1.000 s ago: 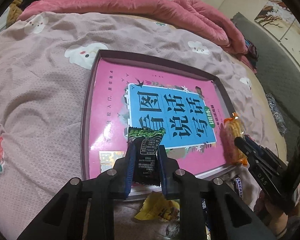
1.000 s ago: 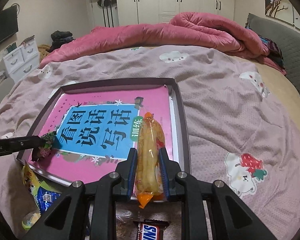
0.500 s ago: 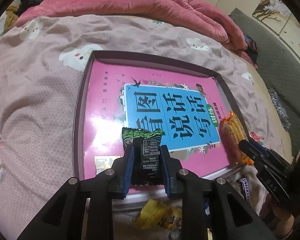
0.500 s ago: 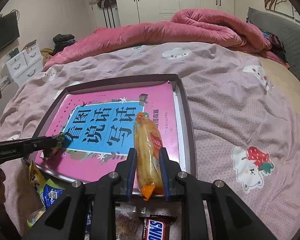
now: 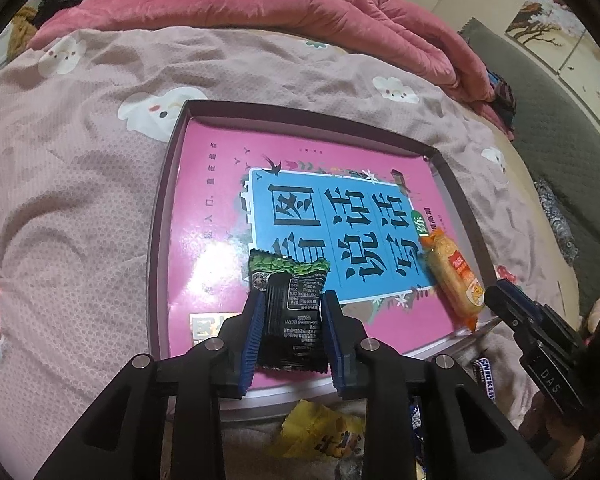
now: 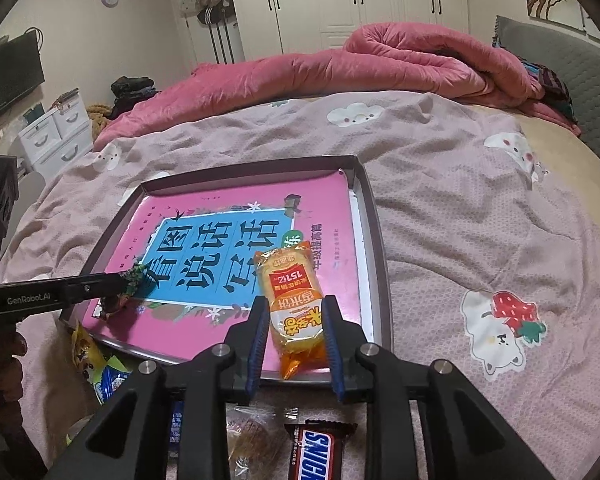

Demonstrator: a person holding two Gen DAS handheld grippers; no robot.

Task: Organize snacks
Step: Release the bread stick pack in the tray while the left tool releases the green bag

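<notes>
Two snacks were being set down inside the tray (image 5: 162, 240), which lay on the bed over a pink book (image 5: 216, 208), apparently so that they would be kept together. The black packet (image 5: 290, 316) lay near the tray's front edge between the pads of the left tool (image 5: 291, 332), whose jaws had just been opening; a narrow gap showed on each side. The orange packet (image 6: 294, 308) lay at the tray's front right between the right tool (image 6: 296, 334), also just opening, its grip apparently released. More snacks lay outside the tray, so the task was judged unfinished.
</notes>
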